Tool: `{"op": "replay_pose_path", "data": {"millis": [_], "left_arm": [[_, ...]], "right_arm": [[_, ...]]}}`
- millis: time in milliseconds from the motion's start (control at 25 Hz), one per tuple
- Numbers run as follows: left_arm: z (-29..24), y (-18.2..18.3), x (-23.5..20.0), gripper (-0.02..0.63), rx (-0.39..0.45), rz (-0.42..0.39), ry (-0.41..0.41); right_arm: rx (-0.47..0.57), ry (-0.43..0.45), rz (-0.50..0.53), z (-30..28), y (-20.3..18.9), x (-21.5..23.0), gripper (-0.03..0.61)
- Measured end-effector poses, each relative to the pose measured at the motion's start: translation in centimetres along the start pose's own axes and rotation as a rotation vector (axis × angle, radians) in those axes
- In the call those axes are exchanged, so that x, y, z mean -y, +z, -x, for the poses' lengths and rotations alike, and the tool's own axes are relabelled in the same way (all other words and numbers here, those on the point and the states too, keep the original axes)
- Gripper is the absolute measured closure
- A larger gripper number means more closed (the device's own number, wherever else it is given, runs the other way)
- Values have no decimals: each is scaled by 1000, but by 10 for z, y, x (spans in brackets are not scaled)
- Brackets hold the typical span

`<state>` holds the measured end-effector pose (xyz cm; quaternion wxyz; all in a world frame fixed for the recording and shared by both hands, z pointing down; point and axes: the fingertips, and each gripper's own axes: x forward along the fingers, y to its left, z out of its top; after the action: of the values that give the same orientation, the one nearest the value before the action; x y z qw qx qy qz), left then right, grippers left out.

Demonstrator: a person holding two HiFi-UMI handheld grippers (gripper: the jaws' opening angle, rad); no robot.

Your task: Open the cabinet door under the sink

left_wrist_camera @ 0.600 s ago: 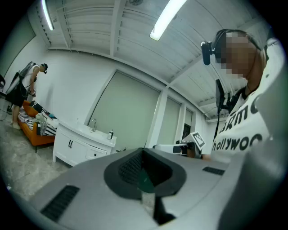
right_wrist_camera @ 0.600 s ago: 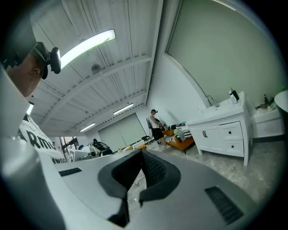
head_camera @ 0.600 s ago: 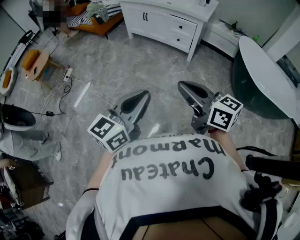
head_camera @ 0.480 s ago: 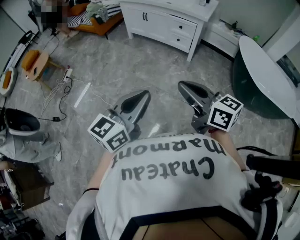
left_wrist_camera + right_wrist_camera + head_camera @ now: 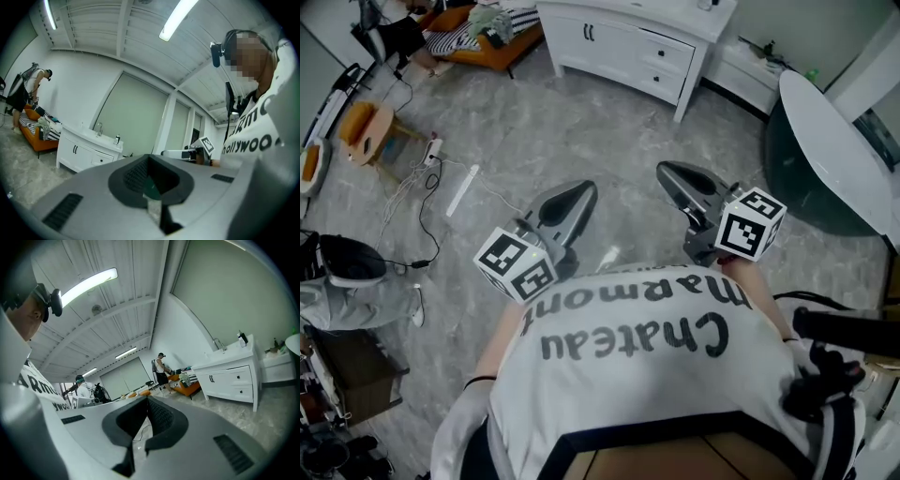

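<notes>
In the head view, the left gripper [image 5: 572,199] and right gripper [image 5: 673,178] were both clenched on nothing. They were held level before the person's chest, probably only in carry, well short of the sink cabinet [image 5: 628,42]. In the left gripper view, the cabinet door [image 5: 70,152] stood shut, and the jaws aimed to the cabinet's right. In the right gripper view, the shut jaws aimed to the cabinet's left, well apart from it.

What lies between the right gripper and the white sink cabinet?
Only bare grey floor, as the head view shows, between the right gripper and the sink cabinet.
</notes>
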<state>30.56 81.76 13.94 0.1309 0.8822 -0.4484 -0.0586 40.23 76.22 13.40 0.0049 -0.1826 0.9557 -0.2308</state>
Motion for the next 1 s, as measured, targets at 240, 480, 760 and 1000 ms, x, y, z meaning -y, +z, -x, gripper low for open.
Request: {"op": "replay_pose_path", "data": {"millis": [240, 480, 760, 1000], "left_arm": [[21, 2, -31, 606, -6, 8, 31], [39, 5, -71, 606, 54, 99, 89], [43, -8, -97, 606, 30, 161, 124], [27, 5, -139, 606, 79, 210, 183]], "right_arm": [[-21, -1, -36, -33, -9, -2, 567], [-48, -14, -77, -70, -30, -6, 567], [-140, -25, -61, -94, -51, 4, 568], [-150, 46, -84, -136, -39, 30, 567]]}}
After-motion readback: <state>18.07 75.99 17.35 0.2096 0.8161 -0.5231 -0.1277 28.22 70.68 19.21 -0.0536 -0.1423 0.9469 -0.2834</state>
